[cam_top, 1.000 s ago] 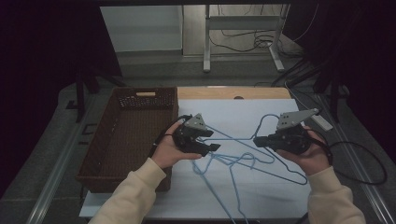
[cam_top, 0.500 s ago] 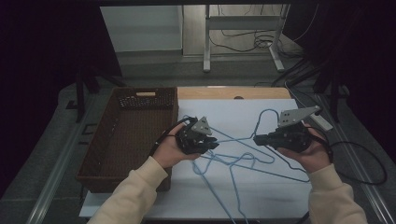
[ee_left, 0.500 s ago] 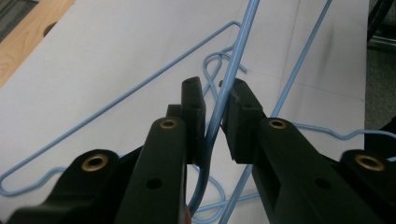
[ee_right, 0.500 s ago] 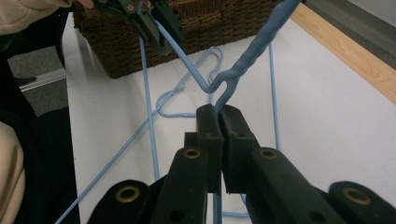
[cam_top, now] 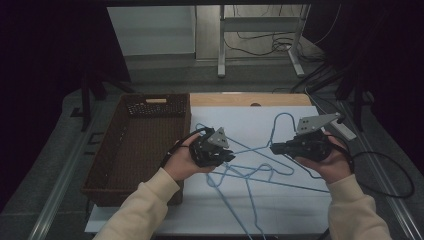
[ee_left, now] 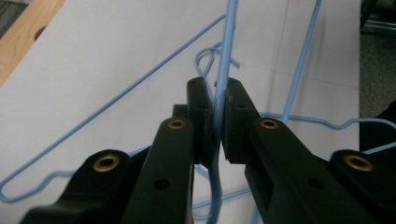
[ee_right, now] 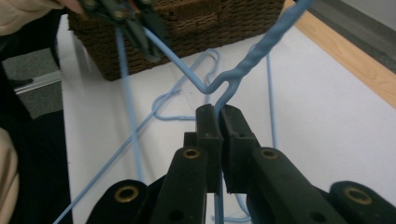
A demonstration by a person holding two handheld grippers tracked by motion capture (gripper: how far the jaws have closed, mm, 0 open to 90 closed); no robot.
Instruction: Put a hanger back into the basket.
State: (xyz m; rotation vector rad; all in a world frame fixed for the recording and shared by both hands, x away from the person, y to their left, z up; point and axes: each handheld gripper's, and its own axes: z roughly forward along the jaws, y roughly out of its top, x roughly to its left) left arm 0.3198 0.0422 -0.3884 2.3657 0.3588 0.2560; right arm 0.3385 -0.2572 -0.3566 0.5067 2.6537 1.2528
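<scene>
A pale blue wire hanger [cam_top: 260,150] is held up over the white worktop [cam_top: 280,205], to the right of a brown wicker basket [cam_top: 135,145], with more blue hangers [cam_top: 250,175] tangled flat beneath it. Its long axis runs across the worktop, from the basket side toward the far right edge.

The left gripper [cam_top: 227,156], nearer the basket, is clenched on one wire arm of the hanger. The right gripper [cam_top: 272,148], farther from the basket, is clenched on the wire just below the twisted neck. Both hands reach it equally, one at each end.

The left gripper view shows the wire [ee_left: 219,107] passing straight up between its fingers [ee_left: 200,116]. The right gripper view shows the twisted neck [ee_right: 254,51] rising from its fingers [ee_right: 208,135], and the left gripper beside the basket, detail too small in the high view. Only the high view shows how the hangers overlap.
</scene>
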